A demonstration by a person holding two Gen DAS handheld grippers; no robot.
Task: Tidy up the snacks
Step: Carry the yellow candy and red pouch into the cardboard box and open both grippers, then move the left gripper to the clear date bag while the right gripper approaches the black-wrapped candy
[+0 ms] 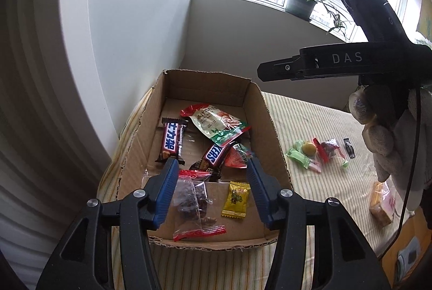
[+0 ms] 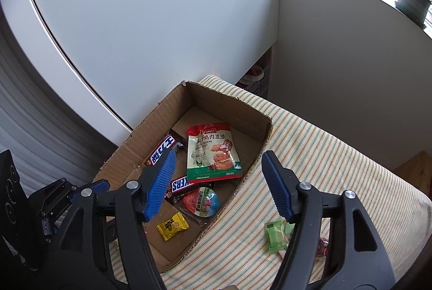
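An open cardboard box (image 1: 272, 125) (image 2: 232, 101) stands on the striped cloth. In it lie two Snickers bars (image 1: 172, 141) (image 2: 162, 151), a green-and-red pouch (image 1: 216, 122) (image 2: 212, 152), a round jelly cup (image 2: 202, 201) and a yellow candy (image 1: 236, 199) (image 2: 171, 225). My left gripper (image 1: 212, 163) hangs open over the box's near end. A clear bag of dark snacks with red ends (image 1: 193, 199) lies below, between its fingers, free of the pads. My right gripper (image 2: 218, 155) is open over the box's right side, holding nothing.
Loose candies lie on the cloth right of the box: a green one (image 1: 298, 157) (image 2: 275, 236), a yellow ball (image 1: 309, 147), red wrappers (image 1: 322, 152), a black sachet (image 1: 349, 148). An orange packet (image 1: 380, 203) lies farther right. A gloved hand (image 1: 383, 144) holds the right tool. A wall is close on the left.
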